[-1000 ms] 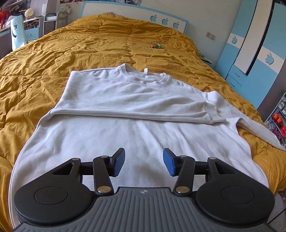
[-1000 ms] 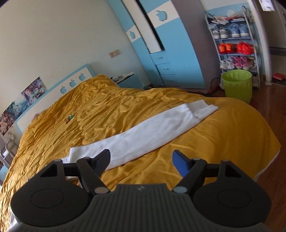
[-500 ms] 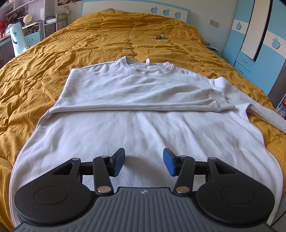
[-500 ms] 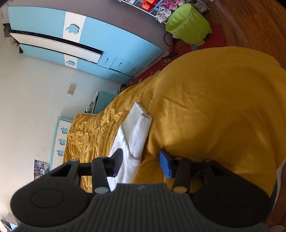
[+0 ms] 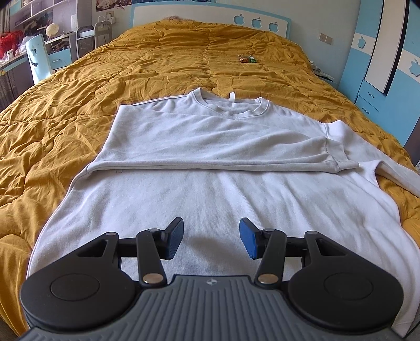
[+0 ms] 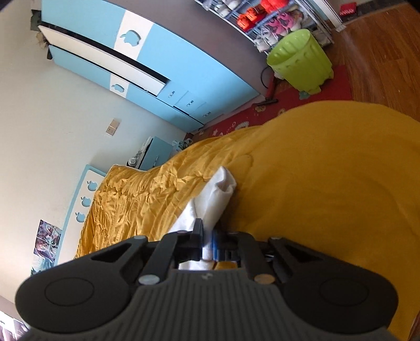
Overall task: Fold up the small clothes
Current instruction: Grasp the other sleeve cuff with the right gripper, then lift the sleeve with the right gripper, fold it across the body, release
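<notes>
Sweatshirt [image 5: 210, 162] lies flat on the yellow bed [image 5: 65, 118], collar away from the left gripper [image 5: 211, 237], one sleeve already folded across the chest. Its other sleeve [image 6: 218, 194] stretches out to the right, nearer the right gripper [image 6: 208, 244], whose fingers are pinched on that sleeve. The left fingers hang wide apart above the hem, holding nothing.

Left wrist view: low, close over sweatshirt [image 5: 210, 188] hem, facing up the bed [image 5: 183, 55] toward headboard [image 5: 210, 13]. Right wrist view: rolled sideways, close above sleeve [image 6: 218, 194] at bed's side, facing wardrobe [image 6: 147, 65] and bin [image 6: 299, 60]. Shared: sweatshirt, yellow quilt, headboard, blue wardrobe.
</notes>
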The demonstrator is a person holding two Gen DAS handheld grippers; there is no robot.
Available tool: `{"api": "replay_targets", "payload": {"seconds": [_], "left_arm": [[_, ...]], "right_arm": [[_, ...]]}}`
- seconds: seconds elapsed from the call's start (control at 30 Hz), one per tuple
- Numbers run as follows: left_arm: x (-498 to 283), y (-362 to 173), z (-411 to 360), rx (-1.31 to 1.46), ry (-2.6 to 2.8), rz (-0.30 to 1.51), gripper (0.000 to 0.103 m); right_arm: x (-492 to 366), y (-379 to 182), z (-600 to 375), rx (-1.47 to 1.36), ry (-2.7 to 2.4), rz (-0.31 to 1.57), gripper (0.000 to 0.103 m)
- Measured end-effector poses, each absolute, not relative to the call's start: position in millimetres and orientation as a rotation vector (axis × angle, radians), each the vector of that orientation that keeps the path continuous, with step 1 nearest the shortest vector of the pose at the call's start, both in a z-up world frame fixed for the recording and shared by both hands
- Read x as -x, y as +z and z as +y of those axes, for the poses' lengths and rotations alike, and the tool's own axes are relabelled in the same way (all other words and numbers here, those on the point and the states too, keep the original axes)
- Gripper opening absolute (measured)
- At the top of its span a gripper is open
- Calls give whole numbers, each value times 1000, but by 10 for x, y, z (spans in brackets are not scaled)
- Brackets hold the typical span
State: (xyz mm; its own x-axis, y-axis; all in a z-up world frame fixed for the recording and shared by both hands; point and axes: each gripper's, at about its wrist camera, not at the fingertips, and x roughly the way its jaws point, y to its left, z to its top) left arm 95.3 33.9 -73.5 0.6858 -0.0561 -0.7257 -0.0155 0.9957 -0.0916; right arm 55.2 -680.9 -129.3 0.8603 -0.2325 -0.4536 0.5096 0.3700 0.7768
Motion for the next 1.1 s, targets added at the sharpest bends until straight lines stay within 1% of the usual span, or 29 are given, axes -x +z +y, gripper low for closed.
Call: {"api": "replay_targets", "payload": {"seconds": [0.1,0.23,0.43,0.67,0.83,1.1], "left_arm": [[-947,-714,411,107,-10,807,58],[-929,-686,559,156,9,797,58],[-891,-661,831,201,59,786,58],[-815,-648,1191,236,139,773,58],[-745,-677,1457,301,171,782,58],[-575,-687,1890,373,231,760,58]], "right_arm": [[-557,-1122,-6729,-1082,-446,249,1],[-642,-758,-6552,-1043,-360,192,1],[-907,-49,-5994,-913,-179,147,1],[-1237,735,-5013,-817,32,123,1],[-1473,1140,-4203,-766,151,139,1],[-1893,1457,-2768,-617,270,229,1]]}}
